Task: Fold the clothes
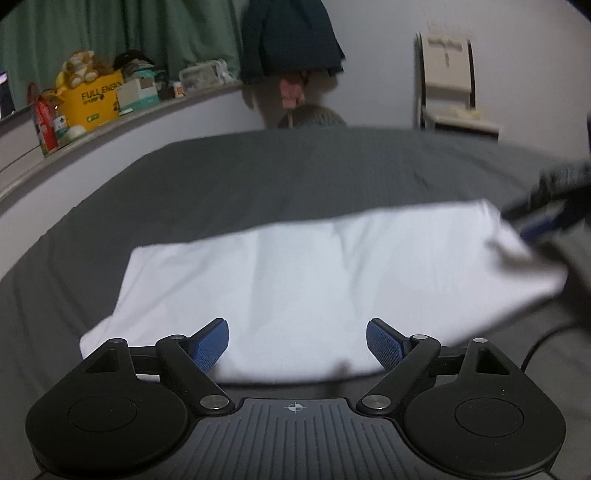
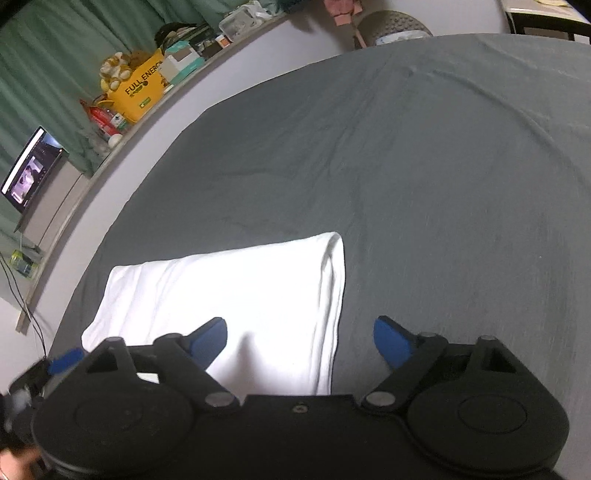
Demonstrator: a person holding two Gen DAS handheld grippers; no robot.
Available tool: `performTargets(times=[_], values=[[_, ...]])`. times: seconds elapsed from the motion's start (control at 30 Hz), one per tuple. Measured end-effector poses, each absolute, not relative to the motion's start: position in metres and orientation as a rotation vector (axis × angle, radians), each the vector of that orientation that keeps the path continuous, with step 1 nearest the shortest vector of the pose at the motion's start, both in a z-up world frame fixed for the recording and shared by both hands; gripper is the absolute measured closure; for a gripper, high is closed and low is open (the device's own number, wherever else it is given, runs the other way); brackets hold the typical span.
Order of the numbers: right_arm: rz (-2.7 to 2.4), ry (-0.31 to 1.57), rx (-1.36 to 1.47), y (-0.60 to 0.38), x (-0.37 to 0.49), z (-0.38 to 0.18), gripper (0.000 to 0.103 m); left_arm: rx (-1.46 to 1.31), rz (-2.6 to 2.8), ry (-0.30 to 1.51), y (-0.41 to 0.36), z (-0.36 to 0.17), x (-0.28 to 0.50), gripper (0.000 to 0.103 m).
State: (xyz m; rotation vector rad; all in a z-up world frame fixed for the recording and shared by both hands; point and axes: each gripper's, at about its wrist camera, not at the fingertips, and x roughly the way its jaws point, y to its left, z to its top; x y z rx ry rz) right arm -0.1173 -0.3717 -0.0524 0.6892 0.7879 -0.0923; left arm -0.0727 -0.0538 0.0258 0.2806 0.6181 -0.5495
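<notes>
On bed [image 2: 424, 155]: one garment [image 2: 229, 295] (white) — folded.

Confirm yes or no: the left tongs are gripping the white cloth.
No. The left tongs stand open above the folded white cloth, pads clear of it.

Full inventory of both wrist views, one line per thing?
garment: 1, white, folded flat on the sheet, near side
sheet: 1, dark grey, covers the bed
curtain: 1, green, behind the ledge
box: 1, yellow, on the ledge
plush toy: 1, brown and white, in the box
screen: 1, lit, far left
chair: 1, pale, by the wall
left gripper: blue pads, open, over the garment
right gripper: blue pads, open, over the garment's right edge
</notes>
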Motion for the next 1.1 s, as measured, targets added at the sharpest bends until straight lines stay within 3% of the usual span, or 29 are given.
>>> performTargets(times=[0.1, 0.27, 0.5, 0.67, 0.9, 1.1], values=[[-0.07, 0.796, 0.693, -0.37, -0.117, -0.053, 0.031, 0.25, -0.579, 0.591, -0.041, 0.037, -0.059, 0.018], [-0.036, 0.831, 0.672, -0.366, -0.12, -0.053, 0.04, 0.24, -0.558, 0.517, -0.014, 0.04, -0.04, 0.018], [-0.013, 0.79, 0.662, -0.362, -0.117, -0.06, 0.043, 0.045, -0.576, 0.536, 0.004, 0.016, -0.021, 0.018], [-0.05, 0.732, 0.762, -0.372, -0.125, -0.071, 0.061, 0.035, -0.653, 0.535, -0.001, -0.001, -0.008, 0.018], [-0.054, 0.674, 0.836, -0.378, -0.132, -0.086, 0.07, -0.049, -0.634, 0.53, 0.009, -0.011, 0.011, 0.018], [-0.015, 0.603, 0.978, -0.391, -0.138, -0.105, 0.071, -0.144, -0.606, 0.535, 0.025, -0.018, 0.024, 0.018]])
